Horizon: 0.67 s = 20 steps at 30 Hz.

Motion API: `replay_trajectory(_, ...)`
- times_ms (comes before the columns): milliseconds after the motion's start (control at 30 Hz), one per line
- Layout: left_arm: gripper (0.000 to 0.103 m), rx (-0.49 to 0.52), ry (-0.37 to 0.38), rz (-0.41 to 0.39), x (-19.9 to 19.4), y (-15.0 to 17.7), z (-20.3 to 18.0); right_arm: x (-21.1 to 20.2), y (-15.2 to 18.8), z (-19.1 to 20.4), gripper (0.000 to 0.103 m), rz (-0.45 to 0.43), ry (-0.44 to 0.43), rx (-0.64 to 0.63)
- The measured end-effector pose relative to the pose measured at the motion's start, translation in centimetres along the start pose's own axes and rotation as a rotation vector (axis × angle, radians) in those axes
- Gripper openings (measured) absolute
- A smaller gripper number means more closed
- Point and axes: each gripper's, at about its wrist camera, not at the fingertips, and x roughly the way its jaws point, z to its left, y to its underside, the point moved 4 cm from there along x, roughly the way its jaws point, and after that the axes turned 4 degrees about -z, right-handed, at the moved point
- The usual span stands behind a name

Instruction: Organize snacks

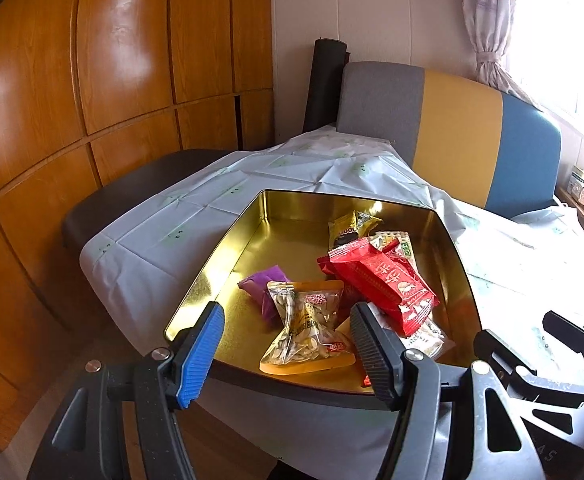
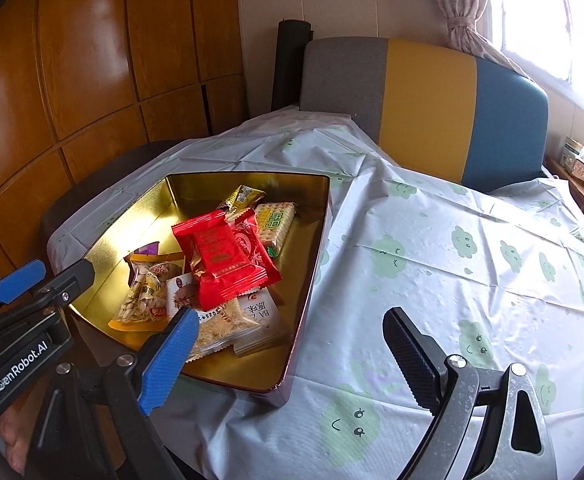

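Observation:
A gold tin (image 1: 228,240) (image 2: 124,224) sits on the table and holds several snack packets. Among them are a red packet (image 1: 384,280) (image 2: 220,264), a clear bag of seeds (image 1: 308,328) (image 2: 148,292), a purple packet (image 1: 266,280), a yellow-black packet (image 1: 352,226) (image 2: 242,196) and a green-labelled cracker pack (image 2: 276,220). My left gripper (image 1: 288,344) (image 2: 52,276) hovers open over the tin's near edge, above the seed bag and not touching it. My right gripper (image 2: 288,344) (image 1: 528,336) stands open at the tin's near right corner, with nothing gripped.
A white tablecloth with green cloud prints (image 2: 452,260) covers the table right of the tin. A grey, yellow and blue chair back (image 2: 424,96) stands behind it. Wooden wardrobe doors (image 1: 92,80) fill the left; a dark seat (image 1: 132,192) sits below. Boxes (image 2: 580,164) stand on a ledge at far right.

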Motion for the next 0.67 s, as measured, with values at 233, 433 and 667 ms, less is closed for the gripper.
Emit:
replay_trajectory(233,0.064,-0.010,0.003,0.011,0.18,0.09,0.22,0.22,0.13,0.27,0.095,0.001,0.000,-0.010)
replay_trajectory(433,0.044,-0.022,0.013,0.006,0.37,0.05,0.38,0.25,0.20,0.29,0.095,-0.002,0.003,-0.012)
replay_trajectory(667,0.039,-0.035,0.015,-0.018,0.26,-0.45,0.83,0.41,0.05,-0.53,0.095,0.000,0.007,0.006)
